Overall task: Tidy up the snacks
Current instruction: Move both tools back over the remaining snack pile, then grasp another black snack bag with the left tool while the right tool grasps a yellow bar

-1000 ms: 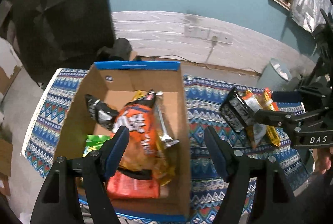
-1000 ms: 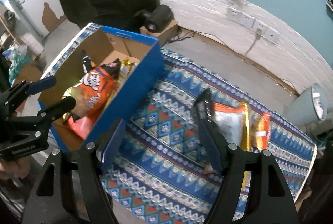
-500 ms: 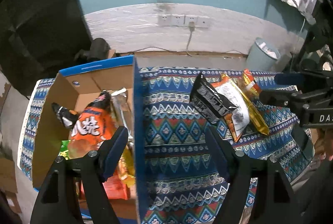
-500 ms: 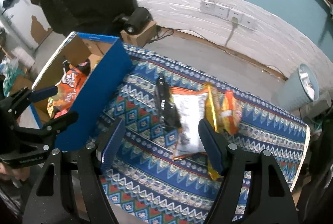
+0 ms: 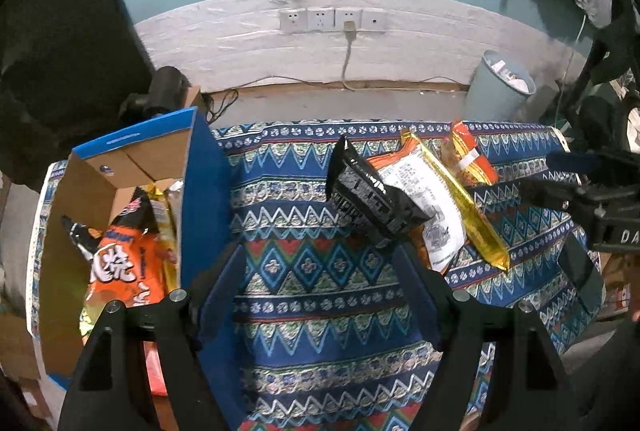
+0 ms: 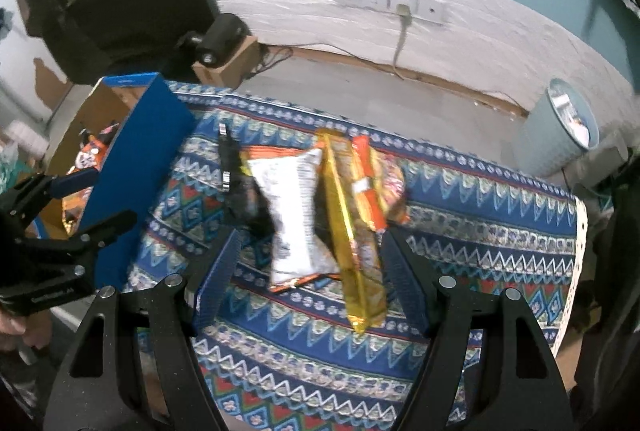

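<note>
A pile of snack packs lies on the patterned cloth: a black pack (image 5: 372, 199) (image 6: 236, 183), a white and orange pack (image 5: 428, 207) (image 6: 294, 215), a long gold pack (image 5: 464, 207) (image 6: 356, 243) and an orange pack (image 5: 468, 159) (image 6: 370, 183). A blue cardboard box (image 5: 204, 199) (image 6: 140, 151) at the left holds an orange bag (image 5: 124, 263) and other packs. My left gripper (image 5: 320, 267) is open and empty, over the cloth just short of the black pack. My right gripper (image 6: 312, 259) is open and empty, with the white and gold packs between its fingers.
The patterned cloth (image 5: 312, 295) covers the table. A grey bin (image 5: 500, 87) (image 6: 560, 127) stands on the floor behind the table at right. A black device on a small box (image 6: 224, 47) sits behind the blue box. Wall sockets (image 5: 332, 21) are on the white wall strip.
Both grippers have swung to the right, away from the box and toward the snack pile. The pile now sits centred in the right wrist view. Both stay open.
</note>
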`<action>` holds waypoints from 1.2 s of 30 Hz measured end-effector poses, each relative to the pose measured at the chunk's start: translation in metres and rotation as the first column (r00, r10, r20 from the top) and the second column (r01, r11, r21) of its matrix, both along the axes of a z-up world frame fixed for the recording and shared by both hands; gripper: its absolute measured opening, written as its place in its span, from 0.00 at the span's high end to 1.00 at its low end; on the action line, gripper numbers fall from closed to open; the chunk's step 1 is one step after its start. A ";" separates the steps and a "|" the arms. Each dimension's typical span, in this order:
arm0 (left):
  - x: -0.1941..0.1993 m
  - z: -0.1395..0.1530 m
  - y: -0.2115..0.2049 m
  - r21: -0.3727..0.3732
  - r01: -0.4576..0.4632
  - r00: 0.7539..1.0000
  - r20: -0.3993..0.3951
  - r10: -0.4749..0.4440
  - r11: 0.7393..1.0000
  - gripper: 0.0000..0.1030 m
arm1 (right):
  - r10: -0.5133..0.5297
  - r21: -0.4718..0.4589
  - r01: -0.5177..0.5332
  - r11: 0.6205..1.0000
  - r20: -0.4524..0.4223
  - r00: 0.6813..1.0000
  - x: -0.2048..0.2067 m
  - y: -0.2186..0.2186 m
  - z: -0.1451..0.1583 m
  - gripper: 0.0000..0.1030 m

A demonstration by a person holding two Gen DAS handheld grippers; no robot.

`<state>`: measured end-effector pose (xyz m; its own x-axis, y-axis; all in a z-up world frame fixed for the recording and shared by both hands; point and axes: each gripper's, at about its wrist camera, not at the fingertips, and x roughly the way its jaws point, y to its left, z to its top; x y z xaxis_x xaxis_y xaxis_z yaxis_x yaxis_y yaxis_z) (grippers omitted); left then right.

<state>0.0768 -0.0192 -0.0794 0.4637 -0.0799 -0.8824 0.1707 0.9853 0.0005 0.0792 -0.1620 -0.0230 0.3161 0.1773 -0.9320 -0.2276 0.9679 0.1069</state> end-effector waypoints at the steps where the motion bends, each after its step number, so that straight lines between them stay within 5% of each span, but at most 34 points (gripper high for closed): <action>1: 0.003 -0.001 -0.002 -0.002 -0.003 1.000 -0.002 0.003 1.000 0.24 | -0.008 0.000 0.008 1.000 -0.009 1.000 0.001 -0.005 -0.004 0.28; 22: 0.074 -0.052 -0.033 -0.072 -0.117 0.987 -0.114 0.109 0.990 0.24 | -0.061 -0.006 0.061 0.998 -0.122 0.991 0.020 -0.046 -0.075 0.28; 36: 0.065 -0.077 0.004 -0.001 -0.171 0.968 -0.190 0.167 0.985 0.22 | -0.038 -0.009 0.037 0.999 -0.145 0.989 0.029 -0.031 -0.086 0.28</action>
